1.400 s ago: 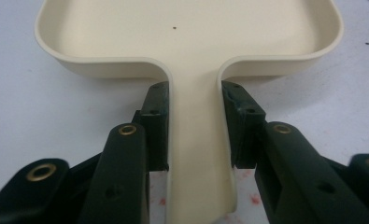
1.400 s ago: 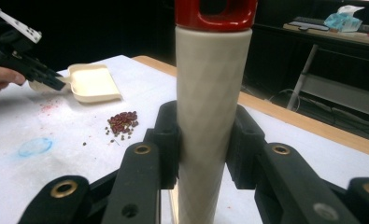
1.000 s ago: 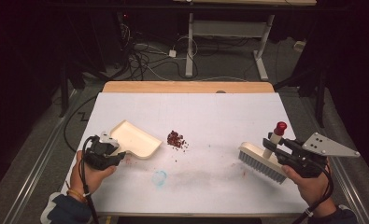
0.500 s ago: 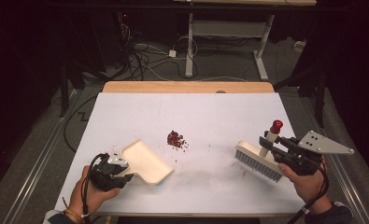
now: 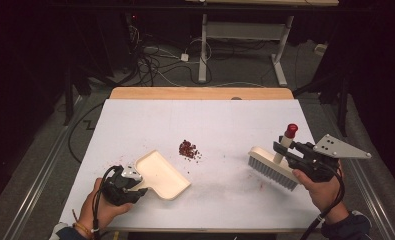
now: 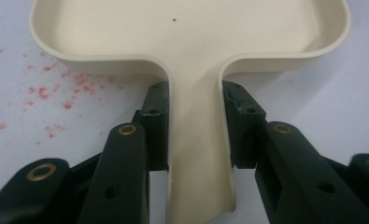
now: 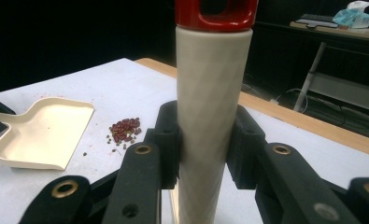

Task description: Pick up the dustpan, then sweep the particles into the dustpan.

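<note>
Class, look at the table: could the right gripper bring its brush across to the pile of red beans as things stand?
Probably yes. The right gripper is shut on the brush, and only bare white table lies between its bristles and the beans. The dustpan sits on the pile's far side.

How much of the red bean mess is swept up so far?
None yet. Both tools are picked up: the left gripper clamps the dustpan handle, and the right gripper clamps the brush handle. The red beans lie on the table between them, waiting to be swept into the pan.
</note>
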Demonstrator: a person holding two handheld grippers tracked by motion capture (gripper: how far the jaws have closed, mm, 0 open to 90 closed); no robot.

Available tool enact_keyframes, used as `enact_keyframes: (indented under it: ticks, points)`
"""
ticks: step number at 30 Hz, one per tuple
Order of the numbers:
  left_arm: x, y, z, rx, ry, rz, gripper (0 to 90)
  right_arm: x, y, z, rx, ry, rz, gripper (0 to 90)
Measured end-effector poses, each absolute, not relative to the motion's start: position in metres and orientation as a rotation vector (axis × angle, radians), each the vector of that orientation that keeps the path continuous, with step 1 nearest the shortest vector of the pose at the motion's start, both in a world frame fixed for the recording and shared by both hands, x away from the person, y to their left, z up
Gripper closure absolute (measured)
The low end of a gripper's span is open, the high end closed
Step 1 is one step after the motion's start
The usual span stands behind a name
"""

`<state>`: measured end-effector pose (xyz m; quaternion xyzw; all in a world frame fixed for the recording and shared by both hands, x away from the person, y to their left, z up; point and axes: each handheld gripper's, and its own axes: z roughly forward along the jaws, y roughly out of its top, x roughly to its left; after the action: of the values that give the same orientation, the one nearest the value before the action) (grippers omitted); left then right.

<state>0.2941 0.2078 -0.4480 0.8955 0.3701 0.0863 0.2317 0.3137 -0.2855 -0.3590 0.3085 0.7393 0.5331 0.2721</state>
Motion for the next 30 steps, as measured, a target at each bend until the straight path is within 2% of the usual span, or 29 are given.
enact_keyframes:
  ticks: [8,18,30]
  points:
    - [0.293,0.205,-0.451,2.472,1.013,0.239,64.2,0.318,-0.279,-0.358,0.826,1.984,1.438,69.8]
    - [0.293,0.204,-0.454,2.478,1.018,0.238,64.2,0.343,-0.259,-0.361,0.837,1.935,1.456,69.9]
    - [0.294,0.202,-0.456,2.482,1.013,0.221,64.2,0.414,-0.194,-0.357,0.813,2.003,1.432,69.9]
